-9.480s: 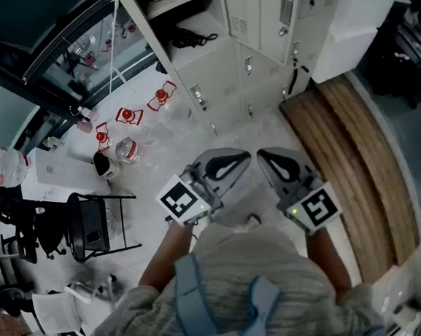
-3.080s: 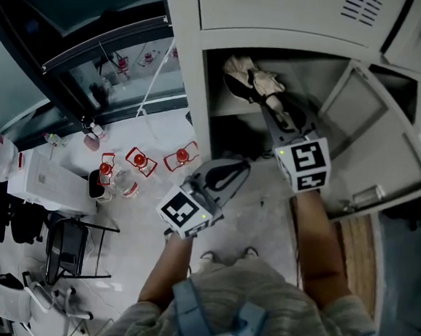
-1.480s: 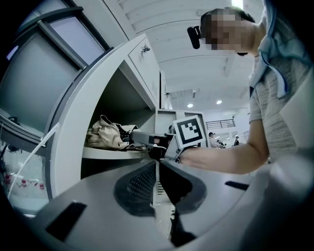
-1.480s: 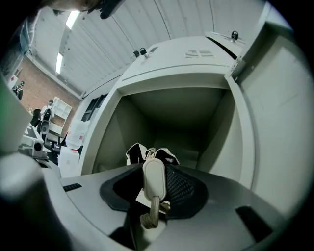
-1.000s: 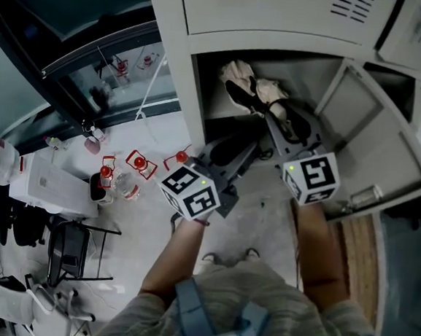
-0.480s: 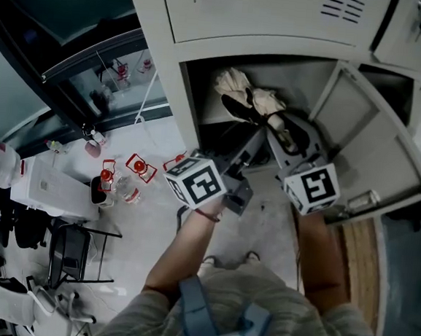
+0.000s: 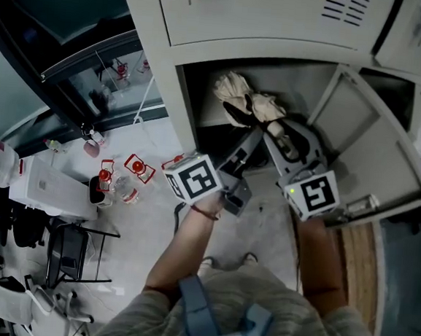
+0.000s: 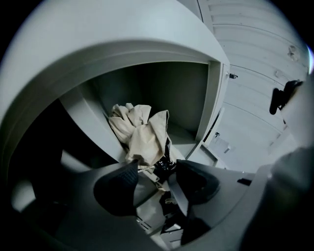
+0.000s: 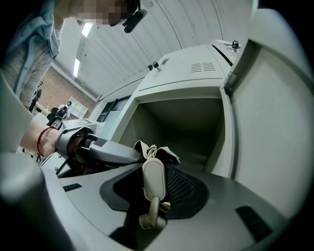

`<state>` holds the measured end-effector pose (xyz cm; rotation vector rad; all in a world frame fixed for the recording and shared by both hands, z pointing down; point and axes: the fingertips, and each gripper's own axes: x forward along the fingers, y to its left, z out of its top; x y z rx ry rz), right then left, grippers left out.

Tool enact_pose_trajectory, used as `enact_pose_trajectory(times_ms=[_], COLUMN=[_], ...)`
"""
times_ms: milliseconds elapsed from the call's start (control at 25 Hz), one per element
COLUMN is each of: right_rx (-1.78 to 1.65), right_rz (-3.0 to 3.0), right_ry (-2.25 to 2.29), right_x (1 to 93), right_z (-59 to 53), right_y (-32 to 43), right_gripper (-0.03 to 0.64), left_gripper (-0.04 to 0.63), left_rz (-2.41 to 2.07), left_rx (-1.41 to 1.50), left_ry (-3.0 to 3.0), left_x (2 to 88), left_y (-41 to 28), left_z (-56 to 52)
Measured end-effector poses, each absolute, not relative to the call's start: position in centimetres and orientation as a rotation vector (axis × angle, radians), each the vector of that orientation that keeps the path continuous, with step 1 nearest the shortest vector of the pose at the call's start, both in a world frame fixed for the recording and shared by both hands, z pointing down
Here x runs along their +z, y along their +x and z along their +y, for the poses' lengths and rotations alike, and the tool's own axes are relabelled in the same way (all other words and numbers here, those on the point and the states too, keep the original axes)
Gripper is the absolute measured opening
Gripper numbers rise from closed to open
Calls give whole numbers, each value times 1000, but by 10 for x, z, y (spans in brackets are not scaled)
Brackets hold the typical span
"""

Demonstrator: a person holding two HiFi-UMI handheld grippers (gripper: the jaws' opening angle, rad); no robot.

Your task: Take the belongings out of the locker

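Note:
The open locker compartment (image 7: 203,90) holds a crumpled cream cloth bag (image 7: 236,89) over a black item (image 7: 237,115). My right gripper (image 7: 276,133) reaches into the opening and is shut on a beige strap end with a cord (image 9: 153,184) that belongs to the bag (image 9: 154,149). My left gripper (image 7: 248,141) is just left of it at the compartment's lower edge. Its jaws stand open (image 8: 157,184), with the cream bag (image 8: 144,132) right ahead and a black strap (image 8: 164,166) running down between them. The rest of the compartment is in shadow.
The locker door (image 7: 367,141) hangs open to the right, close to my right gripper. Shut locker doors (image 7: 282,16) are above. On the floor at left lie red-capped items (image 7: 137,168), a white box (image 7: 48,186) and a black chair (image 7: 79,251). A wooden strip (image 7: 353,249) runs at right.
My left gripper has risen from beside my body to the locker opening, next to the right one. The right gripper has stayed in the compartment, holding the strap.

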<state>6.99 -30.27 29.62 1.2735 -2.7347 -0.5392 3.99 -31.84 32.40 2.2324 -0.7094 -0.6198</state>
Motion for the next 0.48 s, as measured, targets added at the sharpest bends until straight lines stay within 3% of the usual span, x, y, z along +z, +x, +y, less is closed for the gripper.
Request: enact_pose_trajectory(times_ms=[120, 240, 480], right_rx=[-543, -541, -549], right_rz=[-2741, -2743, -2756], right_ry=[1256, 1257, 1245], right_x=[297, 297, 298], right_z=[-300, -298, -295], right_y=[68, 68, 68], right_gripper=[135, 135, 135], left_gripper=[229, 275, 275], left_rz=[-717, -668, -659], left_rx=[-645, -700, -750], left_ry=[2194, 2188, 2126], left_x=[325, 318, 322], left_y=[37, 42, 37], left_z=[-325, -330, -333])
